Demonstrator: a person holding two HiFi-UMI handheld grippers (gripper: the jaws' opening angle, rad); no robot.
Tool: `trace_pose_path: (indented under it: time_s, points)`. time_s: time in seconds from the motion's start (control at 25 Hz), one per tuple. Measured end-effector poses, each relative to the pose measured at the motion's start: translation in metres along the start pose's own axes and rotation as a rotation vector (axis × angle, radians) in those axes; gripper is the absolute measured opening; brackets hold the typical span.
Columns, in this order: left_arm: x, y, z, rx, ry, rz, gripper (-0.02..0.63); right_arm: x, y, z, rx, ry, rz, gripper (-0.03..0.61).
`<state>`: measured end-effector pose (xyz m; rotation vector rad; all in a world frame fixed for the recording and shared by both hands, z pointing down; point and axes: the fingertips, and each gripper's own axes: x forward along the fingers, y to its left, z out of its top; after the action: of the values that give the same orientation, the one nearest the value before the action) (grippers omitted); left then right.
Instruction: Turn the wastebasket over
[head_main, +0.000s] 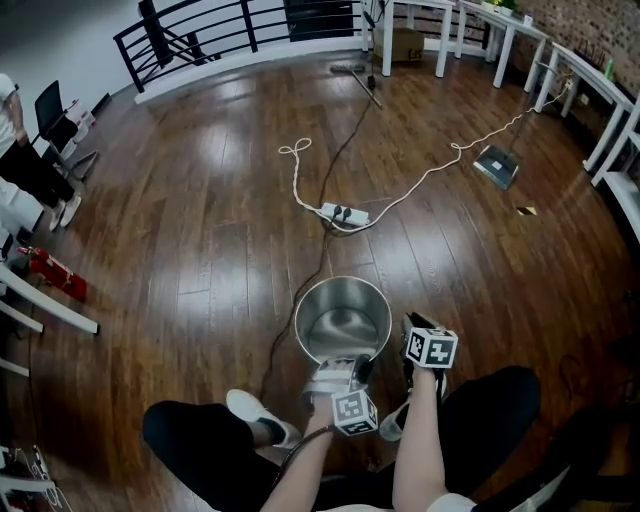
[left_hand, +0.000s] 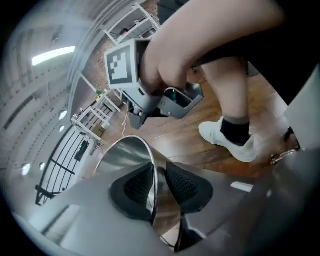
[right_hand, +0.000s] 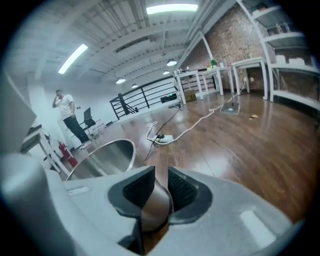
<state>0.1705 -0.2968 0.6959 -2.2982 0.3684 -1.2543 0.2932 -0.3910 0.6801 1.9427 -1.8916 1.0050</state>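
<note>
A shiny steel wastebasket (head_main: 343, 318) stands upright on the wooden floor, mouth up, just in front of the person's feet. My left gripper (head_main: 345, 368) grips its near rim; in the left gripper view the thin steel wall (left_hand: 125, 150) runs between the two pads of that gripper (left_hand: 159, 187), which press on it. My right gripper (head_main: 405, 327) is at the rim's right side. In the right gripper view its jaws (right_hand: 161, 192) are closed on a curved piece of the steel wall, with the basket's open mouth (right_hand: 102, 157) to the left.
A white power strip (head_main: 344, 213) with cables lies beyond the basket. Farther right is a flat dark device (head_main: 497, 165). White tables (head_main: 560, 70) line the right wall, a railing (head_main: 200, 30) the back. A red extinguisher (head_main: 50, 272) lies left. White shoes (head_main: 255, 412) flank the grippers.
</note>
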Motion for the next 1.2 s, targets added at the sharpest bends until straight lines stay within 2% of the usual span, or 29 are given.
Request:
trace_pose_path:
  time_s: [0.04, 0.12, 0.16, 0.24, 0.32, 0.4, 0.52, 0.6, 0.72, 0.84, 0.96, 1.04, 1.2]
  points:
    - [-0.001, 0.001, -0.001, 0.011, -0.007, 0.027, 0.103, -0.007, 0.010, 0.006, -0.037, -0.010, 0.012, 0.063]
    - [-0.003, 0.002, -0.003, -0.045, -0.005, 0.039, 0.107, -0.024, 0.031, 0.008, -0.077, -0.027, 0.039, 0.066]
    - [-0.005, 0.002, -0.007, -0.104, 0.001, 0.039, 0.116, -0.032, 0.041, 0.008, -0.079, -0.050, 0.061, 0.074]
    - [-0.019, 0.008, -0.014, -0.233, -0.010, 0.075, 0.223, -0.051, 0.064, 0.011, -0.067, -0.125, 0.140, 0.088]
    - [-0.047, 0.024, -0.021, -0.352, -0.050, 0.167, 0.232, -0.074, 0.088, 0.015, -0.064, -0.203, 0.240, 0.101]
    - [-0.083, 0.042, -0.025, -0.500, -0.111, 0.248, 0.243, -0.103, 0.109, 0.018, -0.088, -0.267, 0.304, 0.103]
    - [-0.146, 0.059, -0.015, -0.729, -0.263, 0.337, 0.255, -0.158, 0.128, 0.019, -0.153, -0.369, 0.339, 0.103]
    - [-0.188, 0.065, -0.004, -0.806, -0.367, 0.402, 0.262, -0.198, 0.141, 0.016, -0.219, -0.439, 0.362, 0.104]
    - [-0.250, 0.067, 0.013, -0.823, -0.497, 0.482, 0.270, -0.260, 0.169, 0.003, -0.341, -0.525, 0.378, 0.131]
    - [-0.305, 0.054, 0.036, -0.811, -0.600, 0.497, 0.275, -0.321, 0.189, -0.012, -0.403, -0.601, 0.345, 0.181]
    - [-0.353, 0.028, 0.052, -0.776, -0.660, 0.475, 0.289, -0.374, 0.204, -0.029, -0.384, -0.672, 0.295, 0.268]
    - [-0.383, 0.004, 0.053, -0.766, -0.697, 0.460, 0.325, -0.407, 0.212, -0.046, -0.356, -0.716, 0.251, 0.313]
    - [-0.441, -0.039, 0.037, -0.762, -0.740, 0.472, 0.370, -0.464, 0.237, -0.090, -0.349, -0.772, 0.191, 0.342]
